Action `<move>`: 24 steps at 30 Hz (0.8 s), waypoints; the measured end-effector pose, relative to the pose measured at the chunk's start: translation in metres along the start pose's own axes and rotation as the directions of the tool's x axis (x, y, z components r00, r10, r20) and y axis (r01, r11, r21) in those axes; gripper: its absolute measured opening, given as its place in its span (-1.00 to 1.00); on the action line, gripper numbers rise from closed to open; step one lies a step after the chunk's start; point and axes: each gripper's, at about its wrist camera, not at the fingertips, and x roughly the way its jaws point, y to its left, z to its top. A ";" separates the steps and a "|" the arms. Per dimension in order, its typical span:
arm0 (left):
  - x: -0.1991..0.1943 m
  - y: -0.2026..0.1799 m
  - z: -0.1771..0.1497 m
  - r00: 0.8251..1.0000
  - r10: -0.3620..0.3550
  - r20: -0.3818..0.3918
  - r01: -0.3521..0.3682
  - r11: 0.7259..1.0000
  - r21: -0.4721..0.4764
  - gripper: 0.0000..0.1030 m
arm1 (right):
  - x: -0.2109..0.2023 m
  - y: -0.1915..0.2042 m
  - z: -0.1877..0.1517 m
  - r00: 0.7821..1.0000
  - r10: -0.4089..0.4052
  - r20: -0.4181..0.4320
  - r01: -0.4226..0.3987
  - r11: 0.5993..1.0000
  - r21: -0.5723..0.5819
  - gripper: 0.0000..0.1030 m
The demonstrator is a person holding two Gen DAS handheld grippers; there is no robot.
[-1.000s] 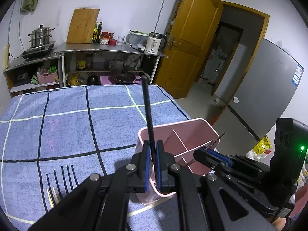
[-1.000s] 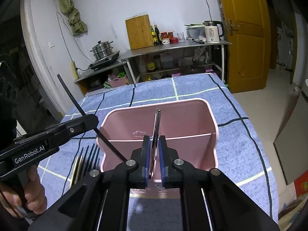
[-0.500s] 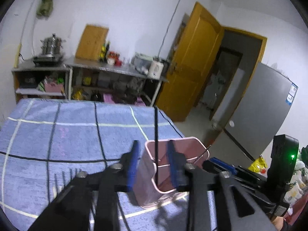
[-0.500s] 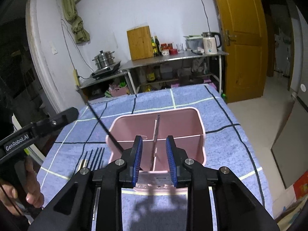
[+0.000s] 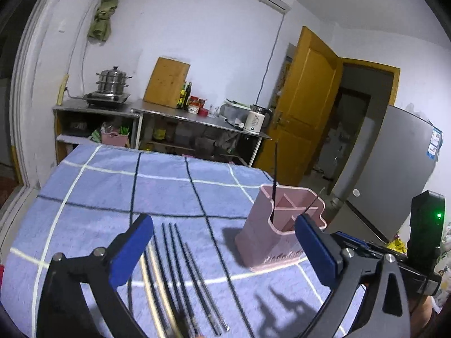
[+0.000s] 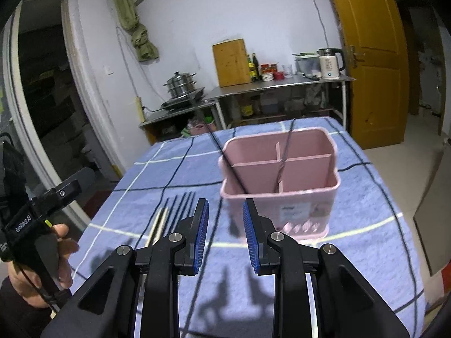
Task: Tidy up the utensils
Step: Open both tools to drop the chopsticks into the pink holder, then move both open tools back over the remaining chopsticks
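Left hand-held gripper point(image 5: 222, 242) has just swung wide open, nothing in it, over the loose chopsticks point(image 5: 180, 270) on the desk point(image 5: 112, 191). Right hand-held gripper point(image 6: 225, 233) is partly open and empty, facing the pink holder point(image 6: 282, 186), which has two sticks in it.

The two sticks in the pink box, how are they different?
The black chopstick leans left in the pink box's front compartment; the thin metal stick stands steeper beside the middle divider. The black one looks thicker and matte, the metal one slimmer and shiny. Both poke above the rim, held by nothing.
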 end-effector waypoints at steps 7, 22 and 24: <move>-0.013 0.030 -0.028 0.992 0.096 -0.077 -0.100 0.994 -0.038 0.51 | 0.006 0.020 -0.025 0.999 0.026 -0.039 -0.026 1.000 -0.015 -0.49; -0.003 0.079 -0.084 0.964 0.133 -0.230 -0.179 0.965 -0.190 0.14 | 0.033 0.050 -0.061 0.987 0.063 -0.149 -0.071 0.996 -0.052 -0.49; -0.002 0.083 -0.084 0.971 0.095 -0.221 -0.146 0.964 -0.223 0.15 | 0.034 0.051 -0.063 0.986 0.065 -0.154 -0.074 0.996 -0.053 -0.49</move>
